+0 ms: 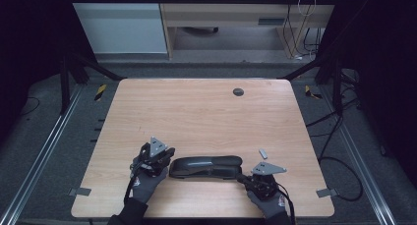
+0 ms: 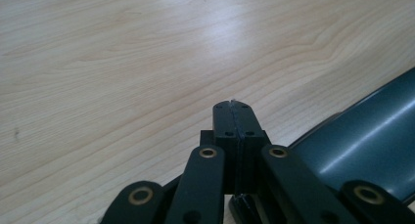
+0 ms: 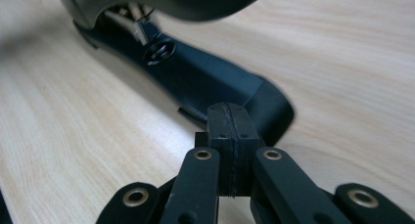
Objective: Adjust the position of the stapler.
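Note:
A long black stapler-like device (image 1: pixel 206 166) lies across the near middle of the wooden table (image 1: pixel 196 112). At its left end my left gripper (image 1: pixel 170 152) sits low, jaws pressed together with nothing between them. In the left gripper view the shut jaws (image 2: pixel 235 108) point over bare wood, and the device's glossy dark top (image 2: pixel 372 145) runs along the right. Beside the device's right end my right gripper (image 1: pixel 241 177) points left. In the right gripper view its shut jaws (image 3: pixel 227 110) sit just in front of the device's black base (image 3: pixel 205 77); I cannot tell if they touch it.
A small grey piece (image 1: pixel 263 154) lies on the wood just beyond the right gripper. A round dark grommet (image 1: pixel 238 92) is set in the far middle of the table. Gloved hands come in over the near edge. Dark frame posts and cables flank the table.

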`<state>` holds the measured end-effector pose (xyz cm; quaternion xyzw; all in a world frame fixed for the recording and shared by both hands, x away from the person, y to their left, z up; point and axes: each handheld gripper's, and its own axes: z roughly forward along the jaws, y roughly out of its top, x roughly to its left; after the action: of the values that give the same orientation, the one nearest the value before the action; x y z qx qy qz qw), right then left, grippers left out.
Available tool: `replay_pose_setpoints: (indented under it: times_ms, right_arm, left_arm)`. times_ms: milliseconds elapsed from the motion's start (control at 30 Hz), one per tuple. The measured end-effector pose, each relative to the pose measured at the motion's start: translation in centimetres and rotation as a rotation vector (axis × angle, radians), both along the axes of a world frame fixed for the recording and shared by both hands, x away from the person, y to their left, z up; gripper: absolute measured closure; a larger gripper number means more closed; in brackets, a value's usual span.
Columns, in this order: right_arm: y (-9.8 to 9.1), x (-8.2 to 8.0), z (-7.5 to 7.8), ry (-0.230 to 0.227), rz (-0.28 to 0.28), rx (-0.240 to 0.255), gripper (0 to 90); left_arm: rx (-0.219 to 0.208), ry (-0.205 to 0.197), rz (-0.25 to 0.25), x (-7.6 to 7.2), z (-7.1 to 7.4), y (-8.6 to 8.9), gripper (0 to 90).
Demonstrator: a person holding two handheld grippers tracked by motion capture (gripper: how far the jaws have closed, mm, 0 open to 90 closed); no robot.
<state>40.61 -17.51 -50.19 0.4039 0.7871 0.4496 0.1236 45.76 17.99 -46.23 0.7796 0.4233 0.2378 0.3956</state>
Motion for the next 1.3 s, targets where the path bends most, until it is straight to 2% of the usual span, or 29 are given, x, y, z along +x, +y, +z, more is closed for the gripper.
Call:
replay_pose_setpoints:
  times_ms: [133, 200, 333, 533, 633, 667, 700, 733, 767, 867, 1033, 1100, 1300]
  right_arm:
    - [-1.1, 0.0, 0.7, -0.035, -0.047, 0.021, 90.0]
    - [-1.3, 0.0, 0.8, -0.036, -0.055, 0.026, 90.0]
    - [-2.5, 0.3, 1.2, -0.058, -0.107, 0.030, 90.0]
    - [-3.1, 0.7, 1.1, -0.067, -0.135, 0.021, 90.0]
    - [-3.0, 0.9, 1.0, -0.069, -0.140, 0.014, 90.0]
    - [-2.9, 0.9, 0.9, -0.069, -0.141, 0.012, 89.0]
    - [-2.9, 0.9, 0.9, -0.069, -0.141, 0.012, 89.0]
    - [-2.8, 0.8, 0.9, -0.068, -0.138, 0.017, 87.3]
    - [-2.8, 0.8, 0.9, -0.068, -0.138, 0.017, 87.3]
    - [-2.6, 0.7, 0.9, -0.074, -0.134, 0.019, 85.3]
    - [-2.3, 0.8, 0.8, -0.079, -0.137, 0.021, 79.9]
    - [-2.3, 0.8, 0.8, -0.081, -0.137, 0.022, 79.0]
    - [-2.3, 0.8, 0.8, -0.078, -0.144, 0.023, 73.4]
  left_arm:
    - [-0.019, -0.018, 0.025, -0.4, 0.7, 1.3, 89.5]
    - [-0.023, -0.025, 0.038, -0.6, 0.9, 2.0, 89.3]
    - [-0.041, -0.029, 0.056, -1.2, 1.2, 3.4, 86.9]
    - [-0.045, -0.056, 0.058, -1.6, 2.0, 3.4, 82.2]
    - [-0.032, -0.088, 0.043, -1.9, 2.9, 2.6, 77.2]
    - [-0.019, -0.112, 0.031, -2.1, 3.5, 1.8, 73.8]
    - [-0.019, -0.112, 0.031, -2.1, 3.5, 1.8, 71.7]
    - [0.006, -0.130, 0.008, -2.2, 4.2, 0.9, 69.1]
    - [0.006, -0.130, 0.008, -2.2, 4.2, 0.9, 67.7]
    - [0.054, -0.161, -0.038, -2.4, 5.3, -0.9, 63.2]
    - [0.099, -0.189, -0.097, -2.8, 6.3, -2.9, 53.1]
    - [0.115, -0.202, -0.117, -3.0, 6.5, -3.6, 51.8]
    - [0.159, -0.196, -0.179, -3.3, 6.7, -5.7, 46.9]
